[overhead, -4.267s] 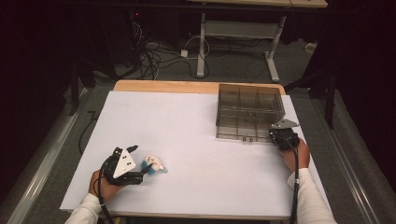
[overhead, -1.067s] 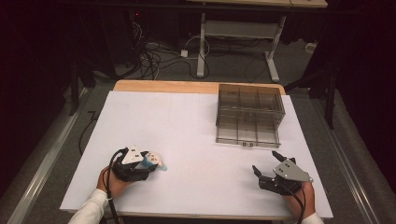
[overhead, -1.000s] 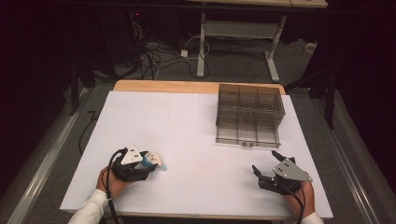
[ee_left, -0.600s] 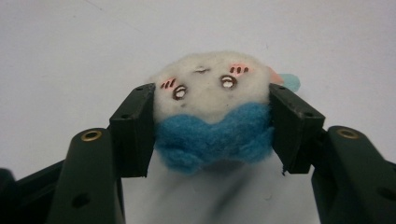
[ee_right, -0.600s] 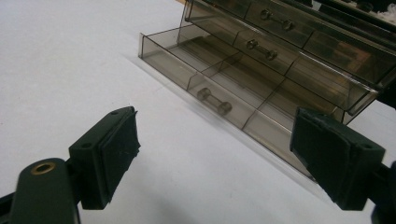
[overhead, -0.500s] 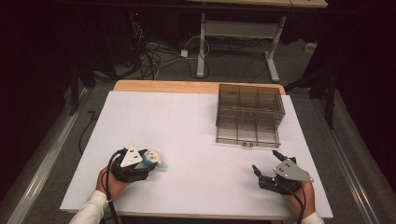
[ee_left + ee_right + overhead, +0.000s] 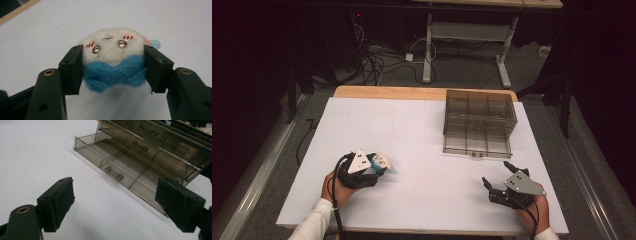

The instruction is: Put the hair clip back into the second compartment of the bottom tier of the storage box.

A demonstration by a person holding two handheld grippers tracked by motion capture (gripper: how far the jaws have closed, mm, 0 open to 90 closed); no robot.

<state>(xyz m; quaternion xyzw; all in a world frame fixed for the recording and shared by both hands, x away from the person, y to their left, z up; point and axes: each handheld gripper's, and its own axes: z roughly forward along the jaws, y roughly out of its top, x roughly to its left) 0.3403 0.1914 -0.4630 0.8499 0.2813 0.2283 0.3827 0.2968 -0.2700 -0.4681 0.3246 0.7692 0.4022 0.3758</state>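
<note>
A: What's hidden? Quick.

B: The lower half of the plush toy [image 7: 113, 61] is cut off behind the jaws in the left gripper view; its far side can't be made out. From the high view the toy [image 7: 382, 162] is mostly covered by the left gripper [image 7: 379, 167], only a white and pale blue bit is seen past the jaw tips.

A: Gripper states?

B: The toy is clamped by the left gripper [image 7: 113, 67], pads pressed on both flanks. The right gripper [image 7: 127, 202] is released, jaws spread wide, nothing between them.

A: Any writing?

B: None is readable. Only a stitched face, pink cheek marks and a blue felt band are seen on the toy.

A: Surface, room?

B: A white sheet is laid over the wooden bench [image 7: 412, 130]. A smoky clear drawer box [image 7: 479, 122] is seen ahead of the right gripper [image 7: 498, 175], its bottom drawer [image 7: 120, 176] pulled out; its right end is blocked by a jaw. The room is dark, with cables [image 7: 382, 55] on grey floor beyond the bench.
</note>
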